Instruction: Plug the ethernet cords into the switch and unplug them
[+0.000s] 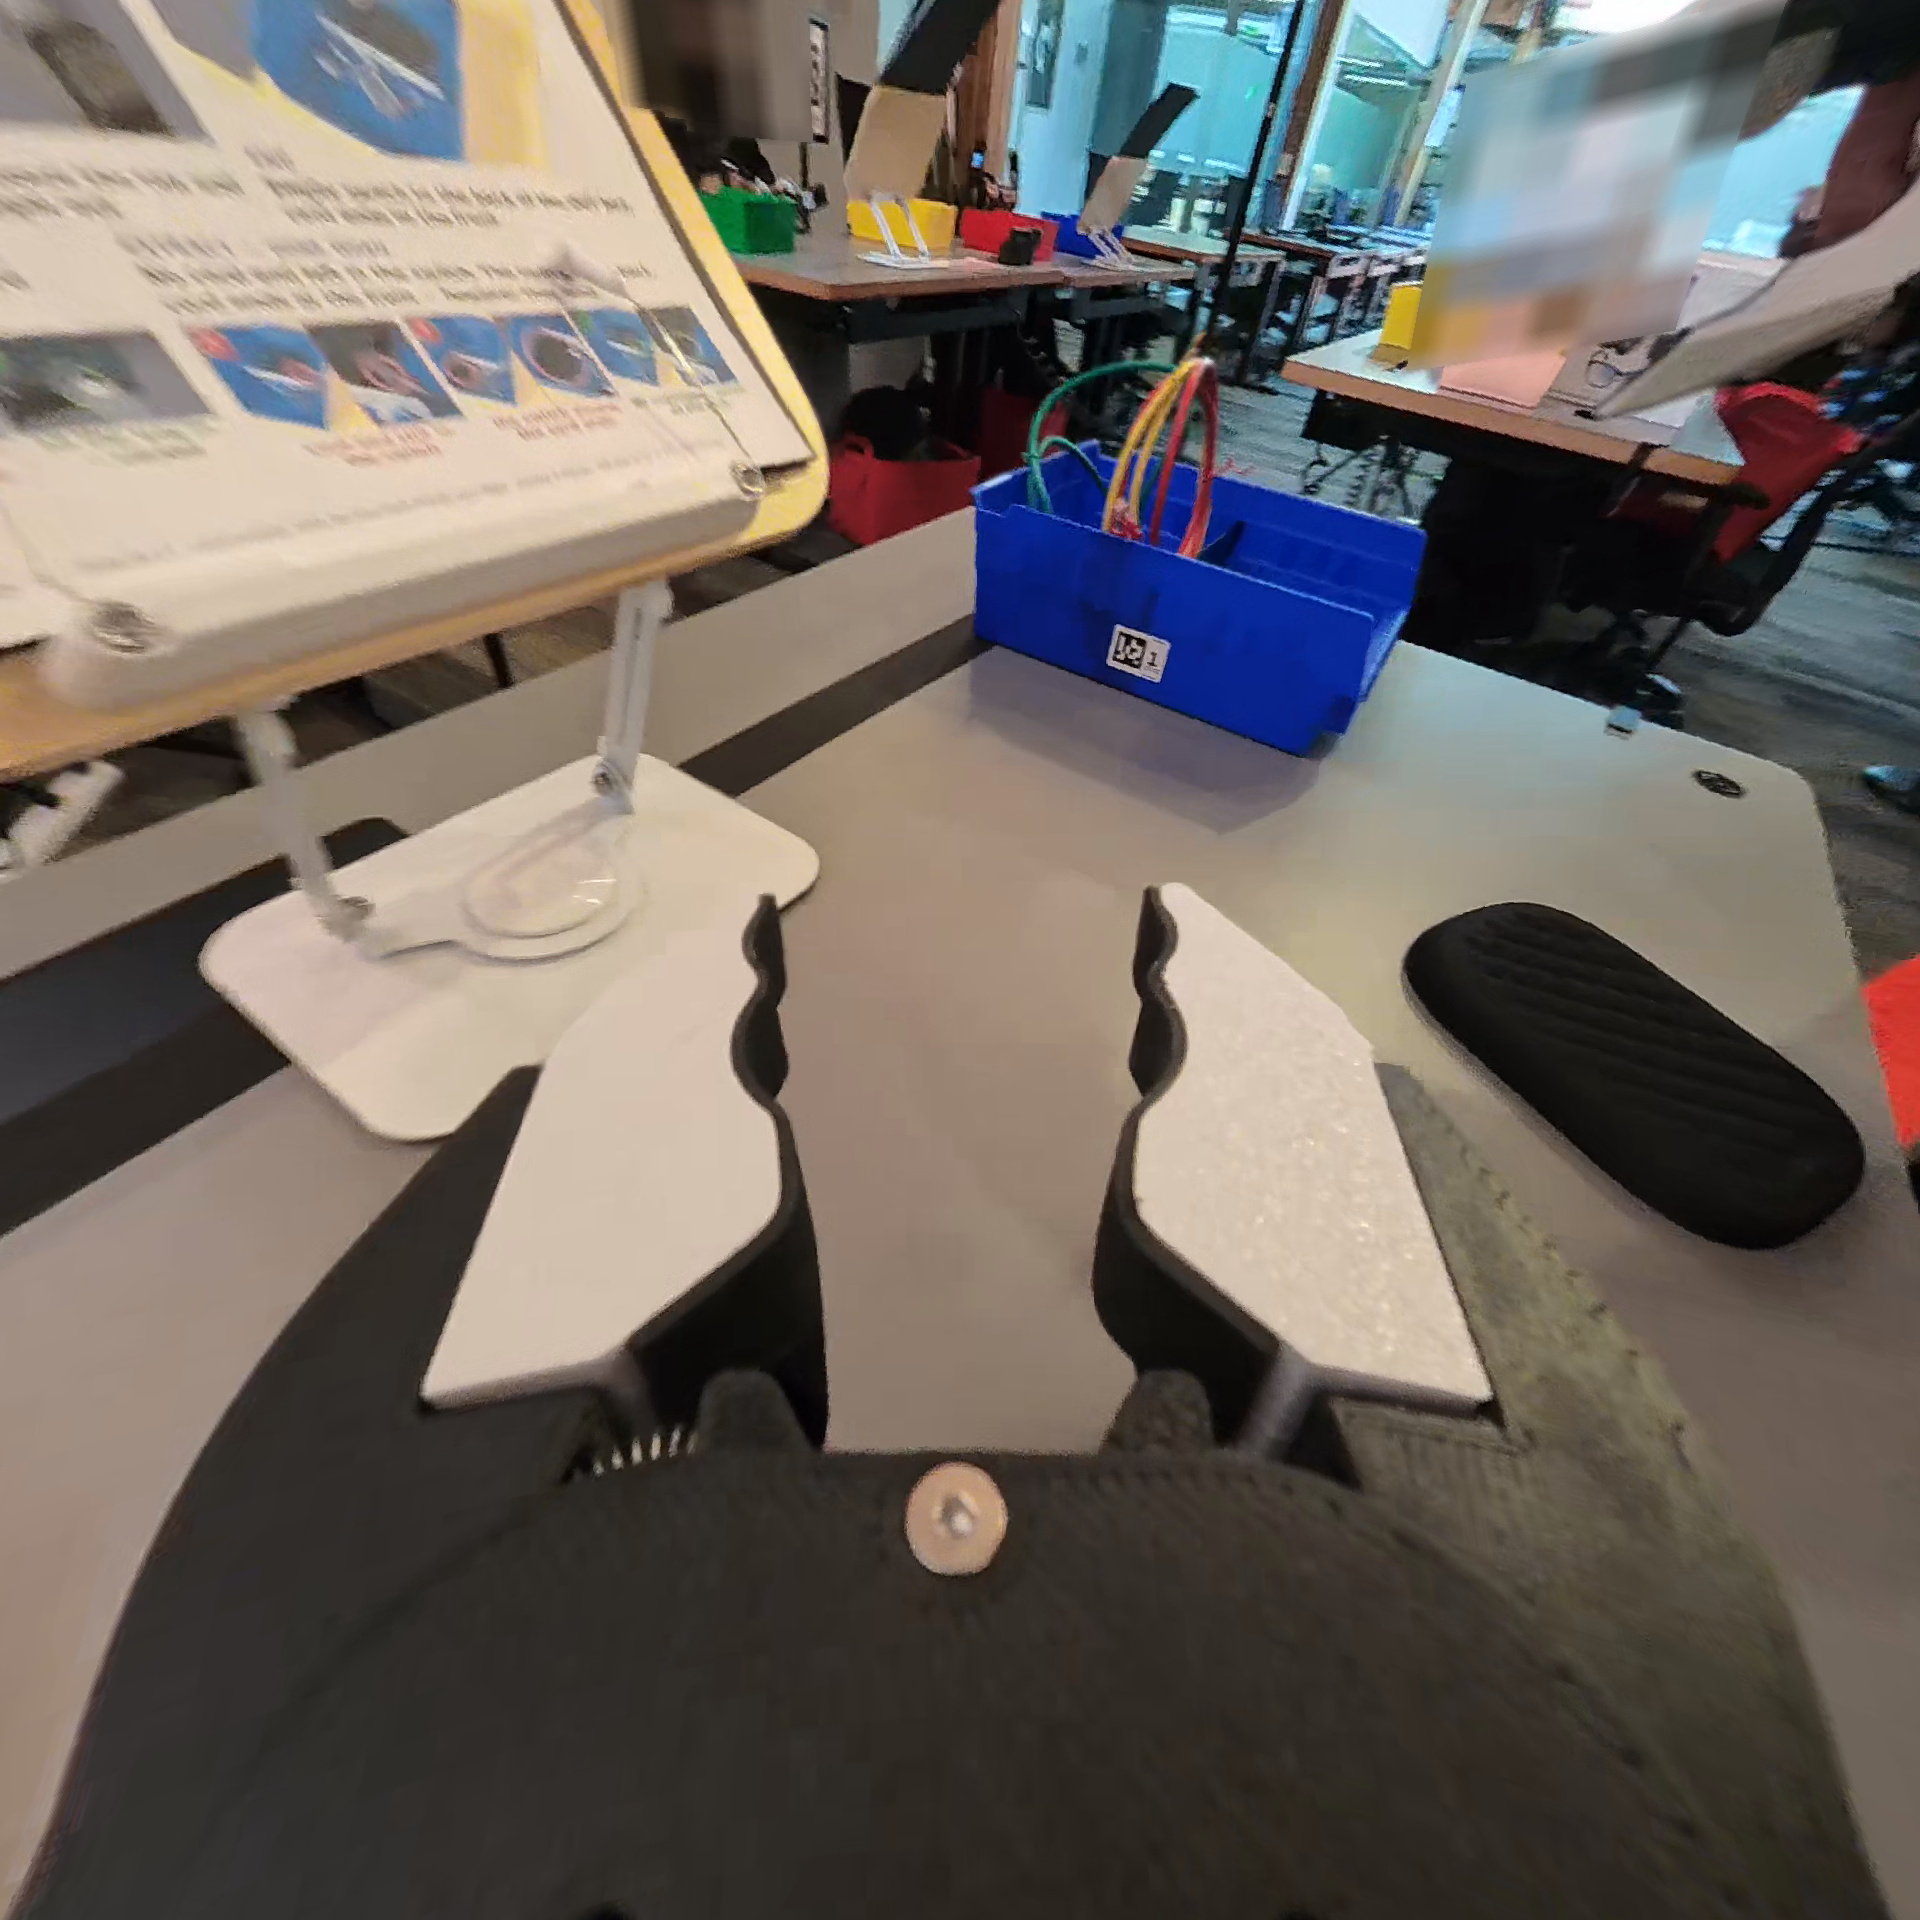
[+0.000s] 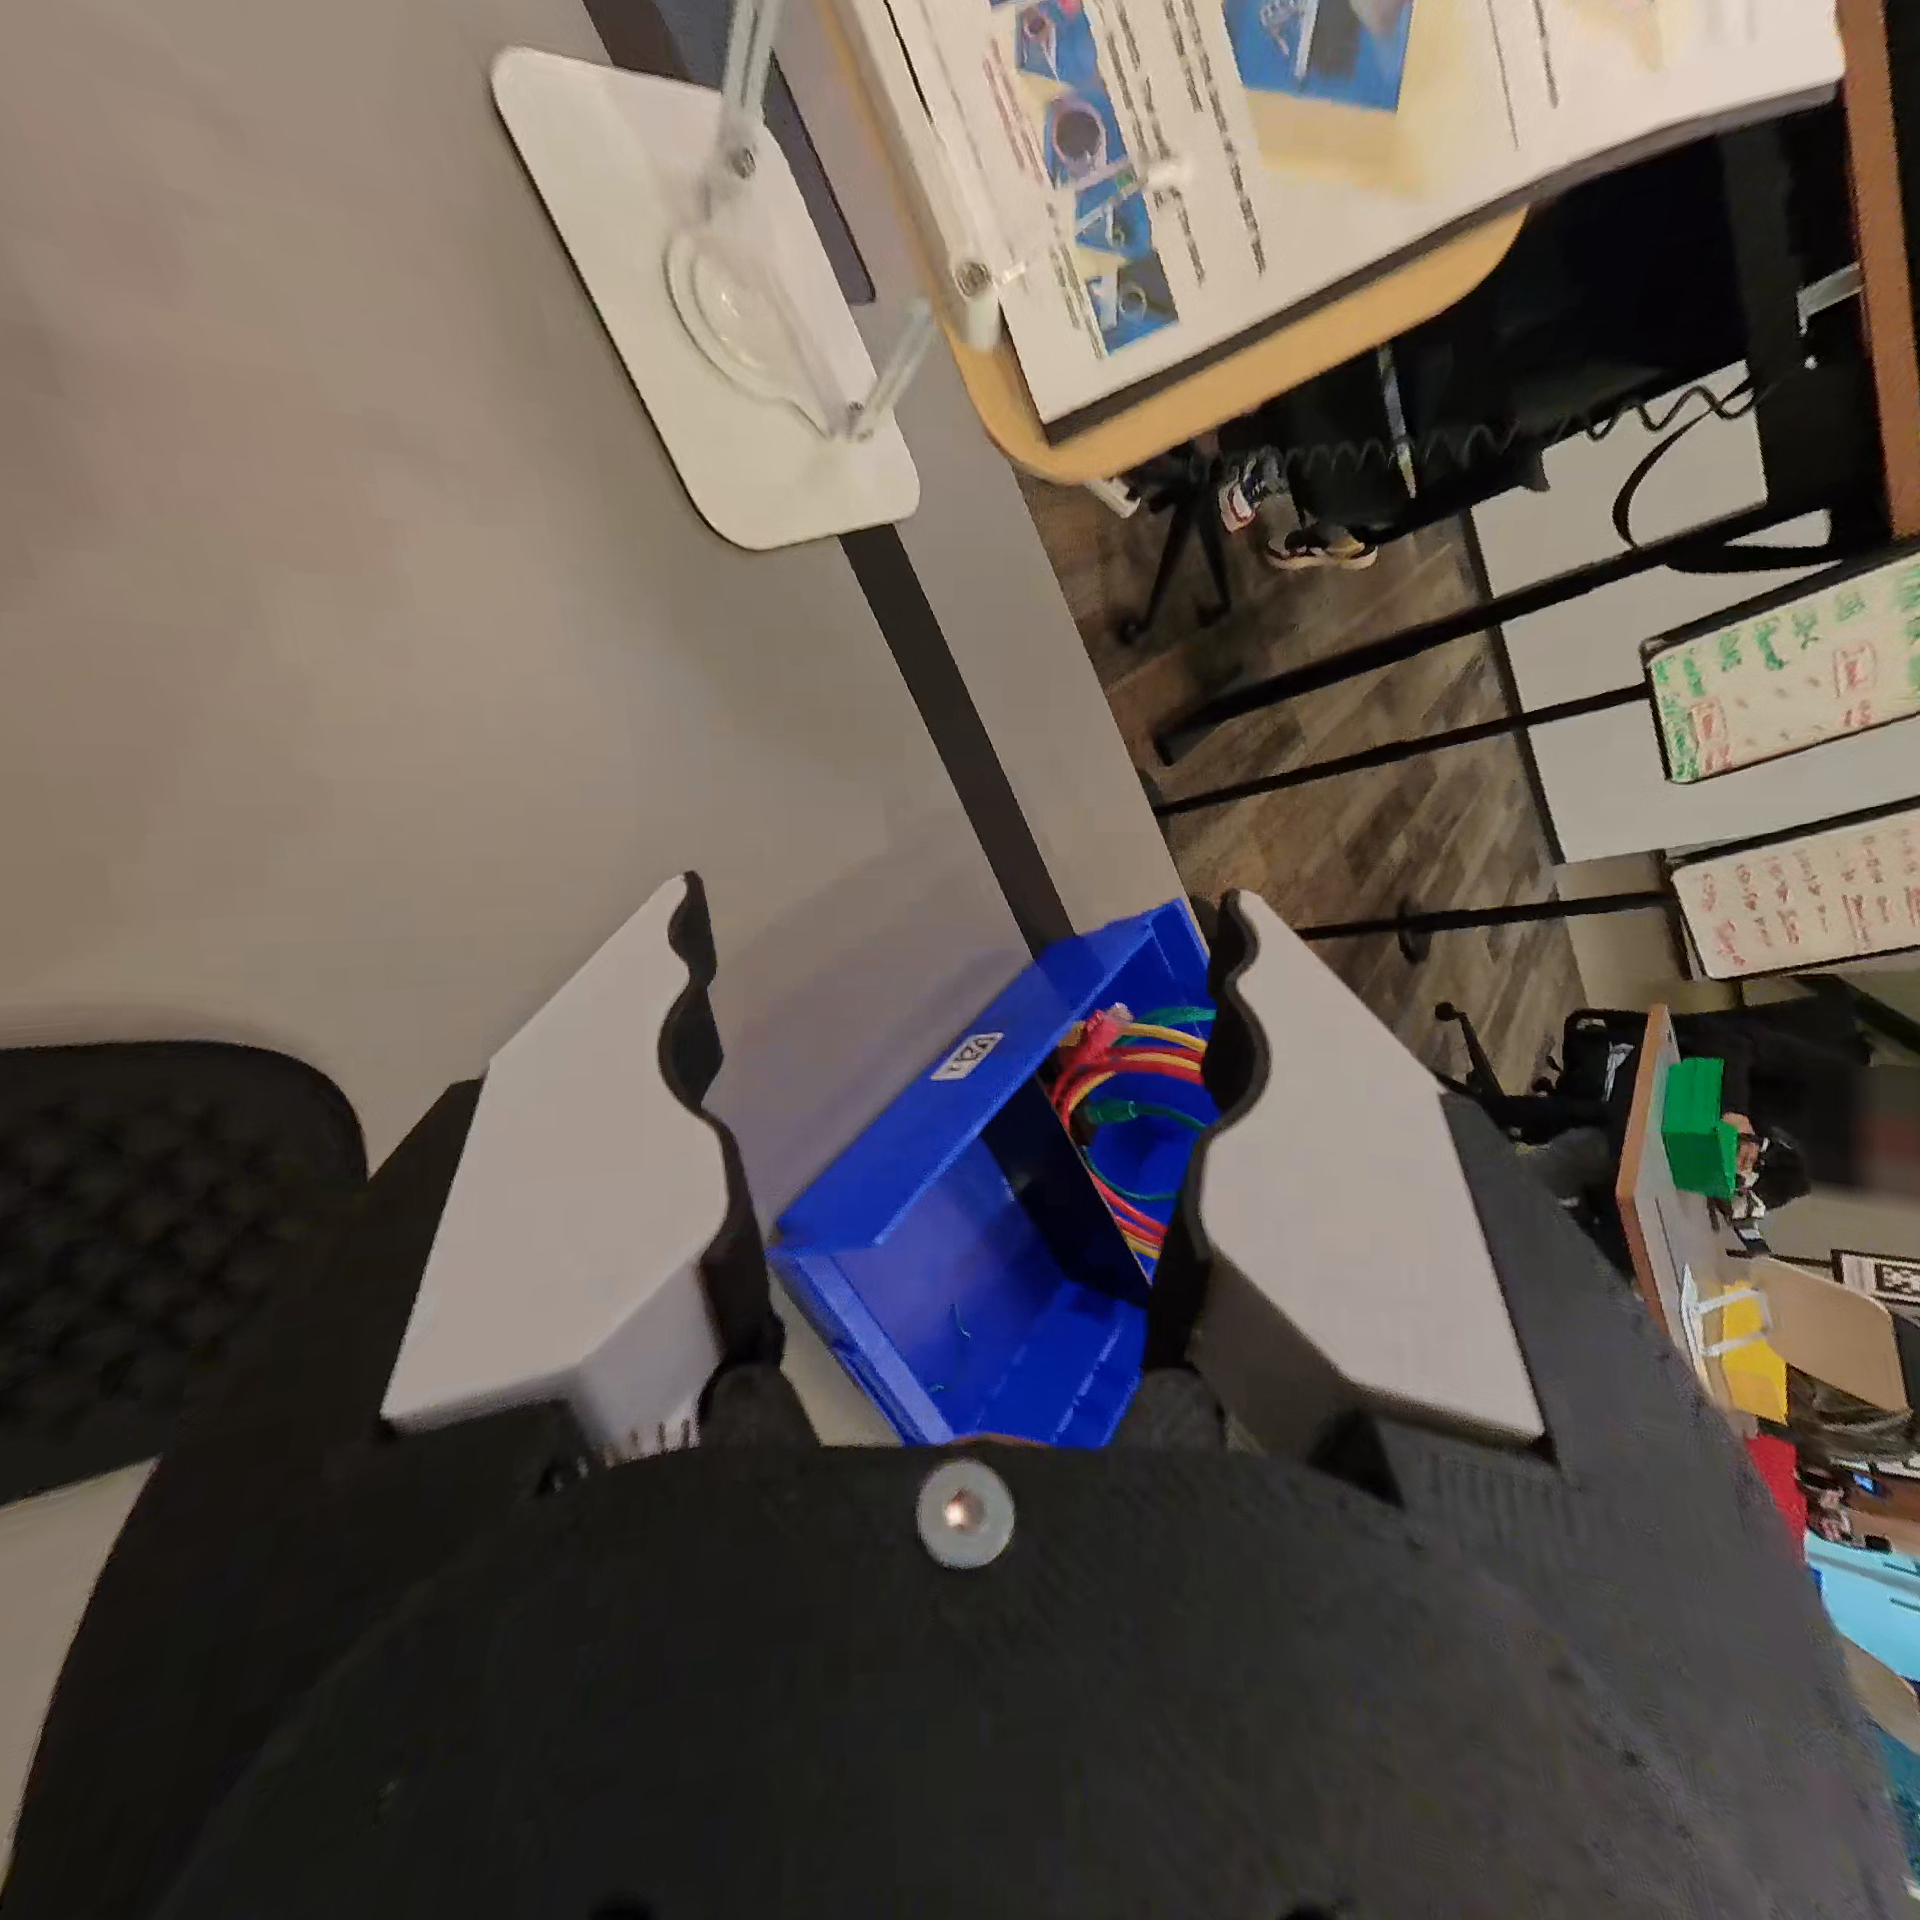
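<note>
Left wrist view: left hand-held gripper (image 1: 956, 914) hovers spread and empty over the grey tabletop (image 1: 935, 790). Right hand-held gripper (image 2: 961, 904) likewise gapes empty. Farther off, coloured ethernet cords (image 1: 1164, 447) stand in a blue bin (image 1: 1195, 613).

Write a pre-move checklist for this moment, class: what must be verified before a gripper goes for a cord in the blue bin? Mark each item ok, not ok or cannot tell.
1. Left gripper open and empty: ok.
2. Right gripper open and empty: ok.
3. Ethernet cords in the blue bin: ok; red, yellow and green loops stand up from it.
4. Right gripper aimed at the bin: ok; the bin shows between its fingers.
5. Switch located: cannot tell; a dark shape sits in the bin, unclear.
6. Table between left gripper and bin clear: ok; the black pad and document stand lie to the sides.
</note>
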`<state>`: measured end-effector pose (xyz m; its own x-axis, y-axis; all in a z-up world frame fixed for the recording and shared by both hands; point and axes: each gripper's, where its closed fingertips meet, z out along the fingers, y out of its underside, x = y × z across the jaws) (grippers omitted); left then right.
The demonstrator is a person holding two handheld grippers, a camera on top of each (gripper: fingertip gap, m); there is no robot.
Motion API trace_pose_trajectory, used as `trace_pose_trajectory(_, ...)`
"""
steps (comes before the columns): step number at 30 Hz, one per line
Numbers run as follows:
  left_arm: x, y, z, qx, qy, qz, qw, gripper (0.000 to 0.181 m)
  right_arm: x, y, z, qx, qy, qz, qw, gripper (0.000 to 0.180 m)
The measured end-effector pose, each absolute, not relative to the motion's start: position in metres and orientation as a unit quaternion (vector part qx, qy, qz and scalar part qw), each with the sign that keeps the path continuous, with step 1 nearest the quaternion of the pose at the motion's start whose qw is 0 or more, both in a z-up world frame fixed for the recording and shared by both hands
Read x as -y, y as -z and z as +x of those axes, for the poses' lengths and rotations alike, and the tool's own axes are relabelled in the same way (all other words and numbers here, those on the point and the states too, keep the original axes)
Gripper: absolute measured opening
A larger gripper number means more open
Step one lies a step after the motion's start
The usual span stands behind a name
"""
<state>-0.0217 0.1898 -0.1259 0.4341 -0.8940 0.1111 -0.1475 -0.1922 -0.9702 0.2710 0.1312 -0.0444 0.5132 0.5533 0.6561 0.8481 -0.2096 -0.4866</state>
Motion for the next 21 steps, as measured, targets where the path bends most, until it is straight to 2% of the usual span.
trace_pose_trajectory(5, -0.171, 0.123, -0.07, -0.368, 0.336, -0.696, 0.516, 0.066, -0.109, 0.059, 0.23, 0.469, 0.133, -0.75, 0.448, 0.096)
trace_pose_trajectory(12, -0.146, 0.148, -0.123, -0.34, 0.3, -0.729, 0.513, 0.069, -0.09, 0.087, 0.208, 0.426, 0.072, -0.767, 0.475, 0.099)
trace_pose_trajectory(19, -0.121, 0.189, -0.152, -0.333, 0.282, -0.763, 0.476, 0.074, -0.066, 0.152, 0.2, 0.414, 0.022, -0.805, 0.424, 0.103)
trace_pose_trajectory(21, -0.116, 0.199, -0.157, -0.338, 0.274, -0.77, 0.467, 0.074, -0.063, 0.167, 0.2, 0.406, 0.004, -0.814, 0.416, 0.097)
